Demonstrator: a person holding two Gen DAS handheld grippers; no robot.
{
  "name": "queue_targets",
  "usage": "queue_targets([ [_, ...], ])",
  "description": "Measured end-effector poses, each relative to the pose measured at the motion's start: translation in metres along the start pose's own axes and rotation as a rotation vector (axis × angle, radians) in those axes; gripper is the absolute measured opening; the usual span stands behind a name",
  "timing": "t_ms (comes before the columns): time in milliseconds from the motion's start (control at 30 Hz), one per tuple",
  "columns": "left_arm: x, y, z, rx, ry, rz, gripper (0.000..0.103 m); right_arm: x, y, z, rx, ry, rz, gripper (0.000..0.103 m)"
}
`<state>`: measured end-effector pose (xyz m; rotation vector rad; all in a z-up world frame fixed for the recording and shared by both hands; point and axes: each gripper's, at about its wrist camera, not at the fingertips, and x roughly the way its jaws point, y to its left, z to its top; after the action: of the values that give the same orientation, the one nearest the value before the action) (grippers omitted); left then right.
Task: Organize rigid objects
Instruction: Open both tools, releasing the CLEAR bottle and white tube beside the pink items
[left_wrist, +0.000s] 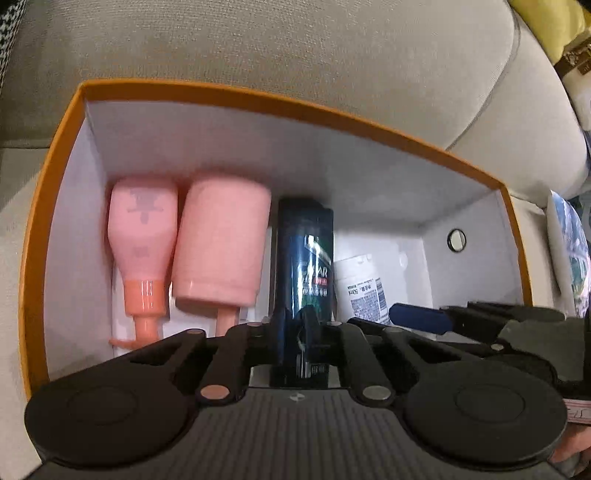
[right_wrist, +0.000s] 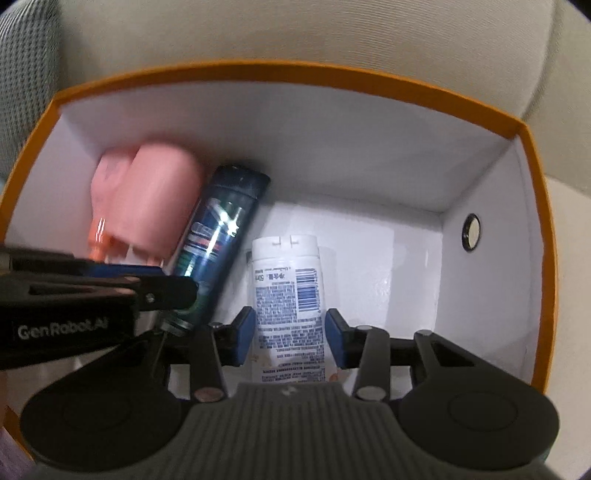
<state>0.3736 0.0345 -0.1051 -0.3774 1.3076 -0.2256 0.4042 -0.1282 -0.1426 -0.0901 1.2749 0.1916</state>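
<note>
Beige sofa cushion (left_wrist: 258, 44): carries the box; its back rises behind the box's far wall.
Orange box (left_wrist: 258, 101): open-topped, white inside; every bottle lies on its floor. The left half is filled and the right half is bare.
Left gripper (left_wrist: 297, 321): clenched with nothing clamped; it points steeply down over the near end of the dark bottle. I cannot tell whether it touches the bottle.
Right gripper (right_wrist: 290, 332): points steeply down near the box's near wall, one blue pad on each side of the white bottle's lower body. The pads sit flush against the bottle's sides; I cannot tell whether they press or merely flank it.
Wide pink bottle (left_wrist: 221, 240): lies flat, base toward the far wall, pump toward the near wall, touching its slimmer neighbour.
Slim pink bottle (left_wrist: 142, 236): lies against the left wall, parallel to the wide one, with its orange collar and pump toward the near wall.
Dark blue bottle (left_wrist: 304, 258): lies just right of the wide pink bottle, long axis running near wall to far wall. From the right wrist it looks slanted, resting against the pink one.
White bottle (right_wrist: 286, 280): the thing in hand, at the middle of the floor, just right of the dark bottle. Its cap is toward the far wall. Its long axis runs along the right gripper's line of sight, so the jaws cross its narrow width. The right hand is clearly the nearer one. Judged from this, the next move is to settle it alongside the dark bottle.
Metal eyelet (right_wrist: 471, 232): set in the right wall, well apart from the bottles.
</note>
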Motion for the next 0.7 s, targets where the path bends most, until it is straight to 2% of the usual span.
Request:
queue_targets([
  [233,-0.001,0.001,0.008,0.006,-0.030,0.011,0.011,-0.002,-0.006,0.006,0.051,-0.032,0.030,0.044],
  [400,-0.018,0.002,-0.002,0.105,-0.016,0.029,0.013,-0.004,-0.003,0.005,0.031,-0.053,0.033,0.044],
  [467,-0.022,-0.002,-0.008,0.168,-0.003,0.054,0.021,-0.006,0.001,0.002,-0.005,-0.049,0.027,0.044],
  [567,-0.021,-0.008,-0.018,0.247,0.035,0.074,0.028,-0.012,0.010,-0.005,-0.070,-0.050,0.013,0.045],
  [700,-0.013,-0.016,-0.026,0.292,0.098,0.096,0.044,-0.021,0.014,-0.018,-0.151,-0.030,-0.001,0.045],
])
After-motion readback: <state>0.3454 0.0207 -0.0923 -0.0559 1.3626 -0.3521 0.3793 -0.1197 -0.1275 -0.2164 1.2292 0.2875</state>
